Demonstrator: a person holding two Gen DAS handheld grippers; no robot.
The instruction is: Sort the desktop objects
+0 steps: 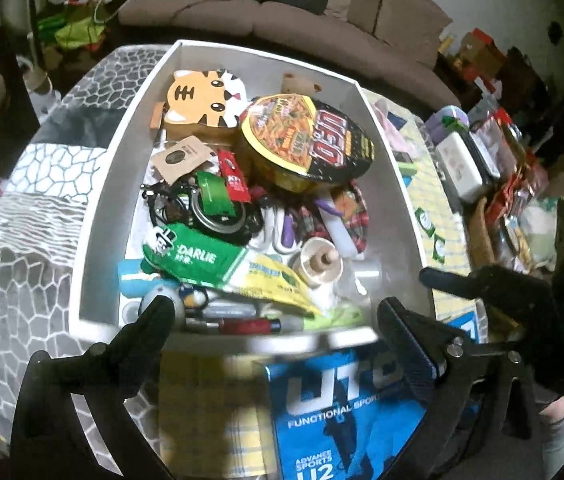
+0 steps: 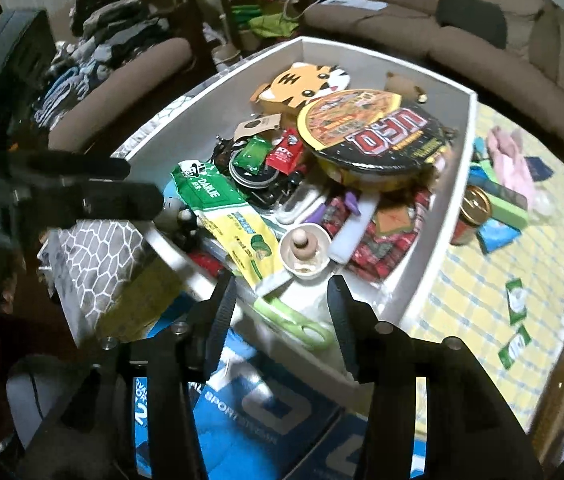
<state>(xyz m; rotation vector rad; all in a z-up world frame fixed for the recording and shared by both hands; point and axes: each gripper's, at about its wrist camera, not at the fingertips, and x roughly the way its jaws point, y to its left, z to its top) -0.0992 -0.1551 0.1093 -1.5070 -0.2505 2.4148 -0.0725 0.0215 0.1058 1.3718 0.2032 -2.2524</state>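
A white box (image 1: pixel 105 216) (image 2: pixel 438 240) on the table is piled with small things: a UFO noodle bowl (image 1: pixel 310 140) (image 2: pixel 374 136), a tiger-face box (image 1: pixel 201 100) (image 2: pixel 298 84), a green Darlie tube (image 1: pixel 197 256) (image 2: pixel 217 204), a small cup with a wooden peg (image 1: pixel 318 266) (image 2: pixel 304 250) and green-handled scissors (image 2: pixel 298 320). My left gripper (image 1: pixel 273 316) is open and empty over the box's near rim. My right gripper (image 2: pixel 282 292) is open and empty above the scissors at the near corner. Each gripper shows in the other's view, the right (image 1: pixel 482 280) and the left (image 2: pixel 93 188).
A blue UTO sports box (image 1: pixel 334 412) (image 2: pixel 241 400) lies under both grippers. A can (image 2: pixel 472 212), green and blue packets (image 2: pixel 498 220), a pink cloth (image 2: pixel 510 160) and sachets (image 2: pixel 516 300) lie right of the box. A grey patterned cloth (image 1: pixel 33 216) lies left. Sofas stand behind.
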